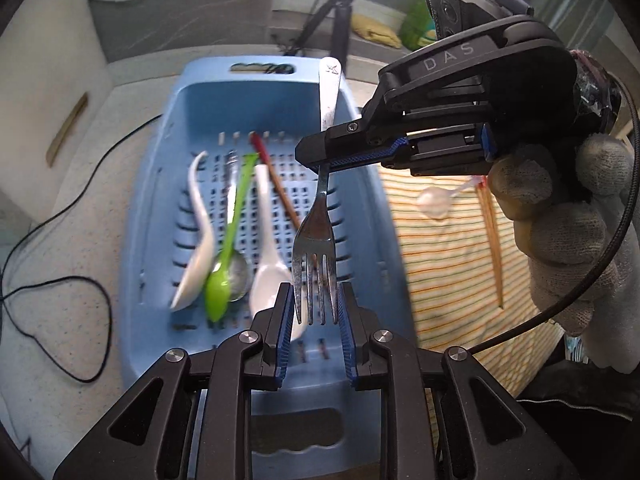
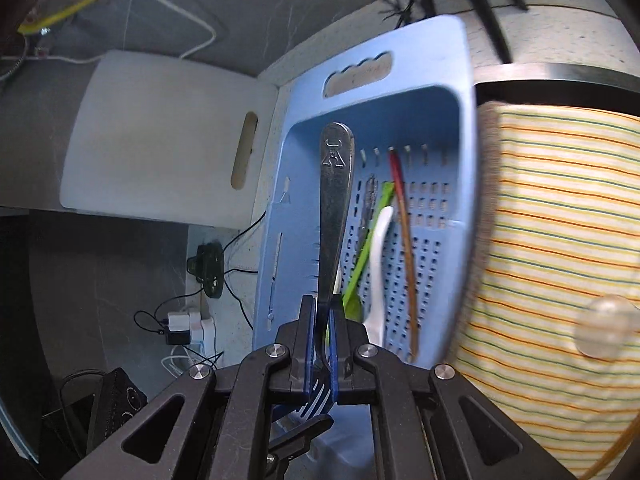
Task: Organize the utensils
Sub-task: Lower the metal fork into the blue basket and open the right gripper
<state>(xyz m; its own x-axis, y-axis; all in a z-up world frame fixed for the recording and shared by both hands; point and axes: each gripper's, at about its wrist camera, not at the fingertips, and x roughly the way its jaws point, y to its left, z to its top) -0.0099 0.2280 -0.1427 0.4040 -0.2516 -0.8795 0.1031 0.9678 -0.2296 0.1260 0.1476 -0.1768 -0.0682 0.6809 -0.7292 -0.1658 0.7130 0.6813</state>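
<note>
Both grippers clamp one fork (image 1: 320,216): left gripper (image 1: 315,316) pinches the tines, right gripper (image 2: 321,320) the neck, above the blue basket (image 1: 160,216).

1 fork (image 1: 320,208) – 3 white spoons (image 1: 266,248), 1 green spoon (image 1: 224,264), 1 basket (image 1: 160,216).

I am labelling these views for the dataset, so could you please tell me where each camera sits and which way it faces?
Left wrist: on the left gripper, looking down into the blue basket; its jaws flank the tines of the fork, and the right gripper with a gloved hand shows.
Right wrist: on the right gripper, looking along the fork it clamps, toward the basket.
Shared: fork, basket, green spoon, striped cloth.
</note>
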